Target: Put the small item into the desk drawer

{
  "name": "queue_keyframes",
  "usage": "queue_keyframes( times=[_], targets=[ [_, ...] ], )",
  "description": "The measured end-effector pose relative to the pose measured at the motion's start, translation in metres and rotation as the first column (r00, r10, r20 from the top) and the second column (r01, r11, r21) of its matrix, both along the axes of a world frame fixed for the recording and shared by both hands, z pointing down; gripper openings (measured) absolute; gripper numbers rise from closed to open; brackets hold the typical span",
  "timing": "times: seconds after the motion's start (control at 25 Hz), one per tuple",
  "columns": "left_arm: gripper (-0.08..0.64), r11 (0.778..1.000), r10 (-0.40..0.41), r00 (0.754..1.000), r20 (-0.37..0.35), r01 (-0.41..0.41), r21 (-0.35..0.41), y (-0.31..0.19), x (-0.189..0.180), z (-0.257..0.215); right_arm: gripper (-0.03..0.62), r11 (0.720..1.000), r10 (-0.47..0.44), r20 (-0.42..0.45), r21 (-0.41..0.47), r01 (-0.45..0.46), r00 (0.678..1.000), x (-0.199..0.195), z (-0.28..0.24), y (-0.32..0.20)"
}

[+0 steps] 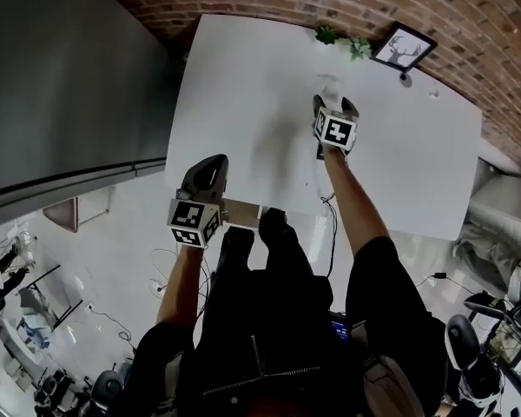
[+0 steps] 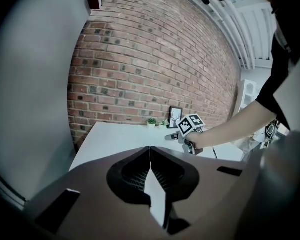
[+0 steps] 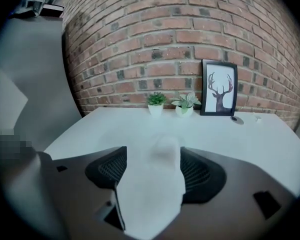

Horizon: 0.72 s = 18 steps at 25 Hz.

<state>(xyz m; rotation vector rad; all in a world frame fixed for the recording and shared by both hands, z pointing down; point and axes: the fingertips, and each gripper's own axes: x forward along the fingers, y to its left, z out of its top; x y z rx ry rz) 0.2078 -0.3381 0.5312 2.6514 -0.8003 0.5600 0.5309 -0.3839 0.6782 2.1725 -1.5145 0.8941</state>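
Small item (image 3: 167,149): pale, rounded, outline blurred. It lies on the desk (image 3: 250,139), at the far end of the gap between the jaws of the right tongs (image 1: 335,104). Whether either jaw touches it cannot be told.

Desk: white, flat, smooth, with a matte top.

Right tongs: jaws wide apart, clamped on nothing. The pads (image 3: 107,171) are black and ribbed, set in smooth brown-grey jaw bodies. The tongs carry a cube (image 1: 337,130) with square black-and-white markers.

Left tongs (image 2: 150,151): jaws together, meeting along a thin straight seam. The pads are the same black ribbed kind. In the head view these tongs are at the desk's near edge, well apart from the small item.

Background: two small green plants (image 3: 156,103) in white pots stand at the desk's far edge. Beside them is an upright picture (image 3: 219,88) of a deer in a black frame. Behind is a rough red brick wall (image 3: 155,44).
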Motion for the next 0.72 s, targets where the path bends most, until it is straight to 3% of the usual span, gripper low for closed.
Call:
queue_keyframes(
  times=[0.52,0.64,0.72],
  targets=[
    [0.021,0.997,-0.065,0.996,0.063,0.067,-0.033,0.004,-0.024,0.021,0.327,0.995,0.046,0.042,-0.095,-0.042,0.998,0.022,0.042,-0.027],
    [0.021,0.996,-0.075,0.995,0.067,0.078,-0.034,0.004,-0.028,0.021,0.312,0.991,0.057,0.055,-0.121,-0.050,0.997,0.025,0.048,-0.027],
    [0.021,0.996,-0.083,0.994,0.069,0.085,-0.034,0.004,-0.030,0.021,0.265,0.989,0.052,0.050,-0.139,-0.044,0.997,0.027,0.051,-0.025]
  ],
)
